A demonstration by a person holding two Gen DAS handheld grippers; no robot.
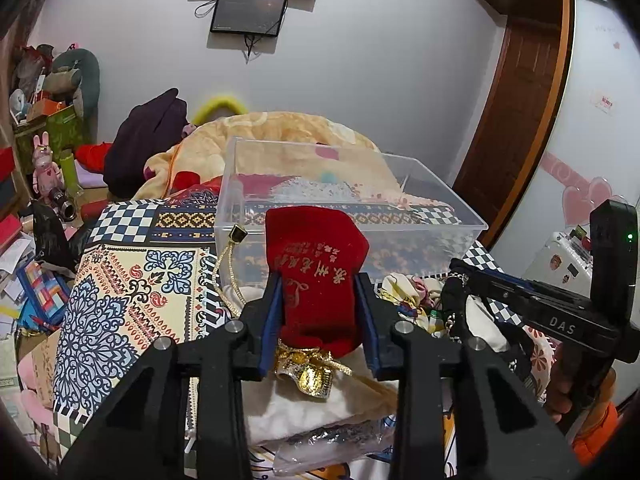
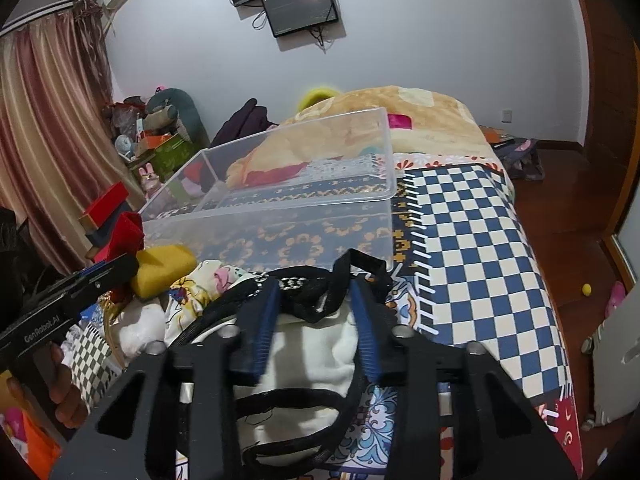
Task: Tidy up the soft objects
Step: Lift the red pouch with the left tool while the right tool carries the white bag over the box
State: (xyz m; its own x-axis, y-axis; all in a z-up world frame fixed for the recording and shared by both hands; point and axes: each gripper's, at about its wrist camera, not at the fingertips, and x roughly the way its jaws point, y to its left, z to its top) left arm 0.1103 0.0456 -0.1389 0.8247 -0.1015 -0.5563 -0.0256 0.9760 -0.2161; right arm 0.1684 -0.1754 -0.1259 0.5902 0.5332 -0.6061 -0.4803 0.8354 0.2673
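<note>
Left gripper [image 1: 320, 312] clamps the red velvet pouch [image 1: 316, 276], lifted just before the clear plastic bin [image 1: 440, 216]; next, carry it over the rim. Right gripper [image 2: 316, 320] straddles black straps [image 2: 320, 296], grip unclear.

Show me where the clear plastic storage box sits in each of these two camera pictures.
Left wrist view: the clear plastic storage box sits centre, just behind the red velvet pouch.
Right wrist view: it lies centre-left, beyond the black strap.
Shared landmark: the small wall screen.
</note>
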